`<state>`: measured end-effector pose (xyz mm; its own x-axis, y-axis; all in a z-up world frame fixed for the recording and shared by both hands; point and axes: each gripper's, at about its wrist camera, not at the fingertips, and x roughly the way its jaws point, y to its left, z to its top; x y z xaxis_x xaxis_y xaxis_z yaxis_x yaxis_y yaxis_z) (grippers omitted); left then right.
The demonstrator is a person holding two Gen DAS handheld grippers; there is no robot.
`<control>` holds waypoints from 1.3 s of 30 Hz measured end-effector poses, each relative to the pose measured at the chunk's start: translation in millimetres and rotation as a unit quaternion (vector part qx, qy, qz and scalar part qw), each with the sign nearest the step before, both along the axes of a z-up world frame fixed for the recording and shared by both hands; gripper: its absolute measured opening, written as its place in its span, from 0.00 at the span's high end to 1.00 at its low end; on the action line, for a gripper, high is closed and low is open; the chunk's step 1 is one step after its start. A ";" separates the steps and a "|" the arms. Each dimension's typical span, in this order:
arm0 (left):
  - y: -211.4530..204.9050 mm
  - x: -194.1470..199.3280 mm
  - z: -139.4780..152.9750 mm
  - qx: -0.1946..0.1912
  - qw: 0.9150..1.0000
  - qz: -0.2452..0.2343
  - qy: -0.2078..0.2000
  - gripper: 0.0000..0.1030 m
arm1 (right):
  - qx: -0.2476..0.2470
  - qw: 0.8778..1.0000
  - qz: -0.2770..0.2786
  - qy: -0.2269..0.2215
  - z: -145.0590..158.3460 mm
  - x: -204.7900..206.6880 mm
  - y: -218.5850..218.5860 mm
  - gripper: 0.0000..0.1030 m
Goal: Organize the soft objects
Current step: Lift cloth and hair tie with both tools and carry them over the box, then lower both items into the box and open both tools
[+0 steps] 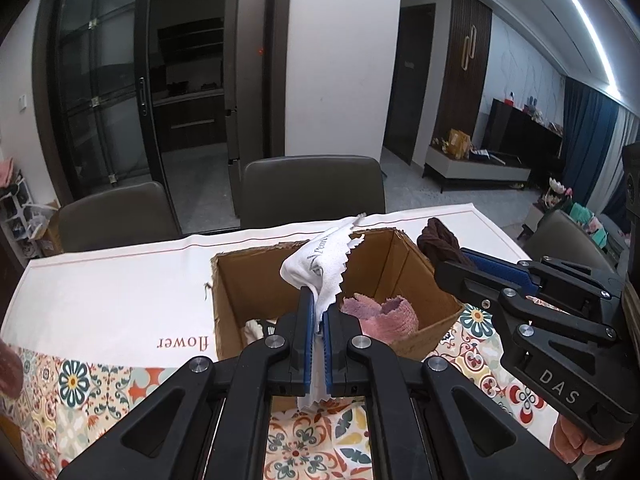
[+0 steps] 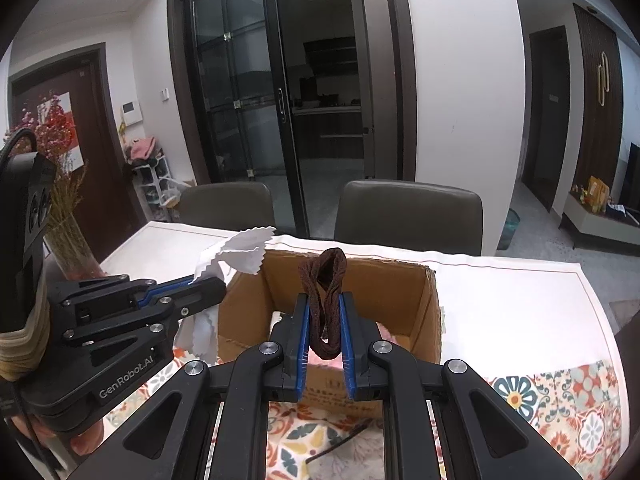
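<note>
My left gripper [image 1: 318, 312] is shut on a white zigzag-edged cloth [image 1: 324, 264] and holds it over the near rim of an open cardboard box [image 1: 248, 280]. A pink towel [image 1: 384, 314] lies inside the box. My right gripper [image 2: 324, 320] is shut on a dark brown knitted loop [image 2: 325, 288] and holds it above the box [image 2: 384, 284]. In the left wrist view the right gripper [image 1: 452, 256] reaches in from the right with the brown piece [image 1: 438, 240]. In the right wrist view the left gripper [image 2: 208, 278] holds the white cloth [image 2: 240, 254] at the box's left.
The box stands on a table with a white and floral patterned cloth [image 1: 104, 304]. Two grey chairs [image 1: 312, 188] stand at the far side. A vase of dried flowers [image 2: 68, 216] stands at the table's left. A dark cord [image 2: 340, 444] lies near the front.
</note>
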<state>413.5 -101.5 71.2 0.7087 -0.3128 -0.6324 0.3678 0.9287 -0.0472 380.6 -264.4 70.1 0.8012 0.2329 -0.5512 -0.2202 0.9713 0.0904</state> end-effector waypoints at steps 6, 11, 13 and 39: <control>-12.2 17.5 -6.6 0.019 1.000 -0.007 0.006 0.94 | 0.000 1.000 -0.007 0.024 -10.4 20.0 -4.5 0.85; -18.6 30.1 -14.9 0.030 0.999 -0.009 0.016 0.94 | 0.004 0.999 -0.010 0.045 -20.5 37.6 -10.6 0.85; -20.4 36.5 -21.0 0.034 0.999 -0.008 0.025 0.94 | 0.003 0.999 -0.012 0.051 -24.4 43.4 -13.3 0.85; -17.4 44.4 -45.0 0.067 0.997 0.026 0.042 0.53 | -0.025 0.995 -0.020 0.096 -59.8 75.5 -18.4 0.50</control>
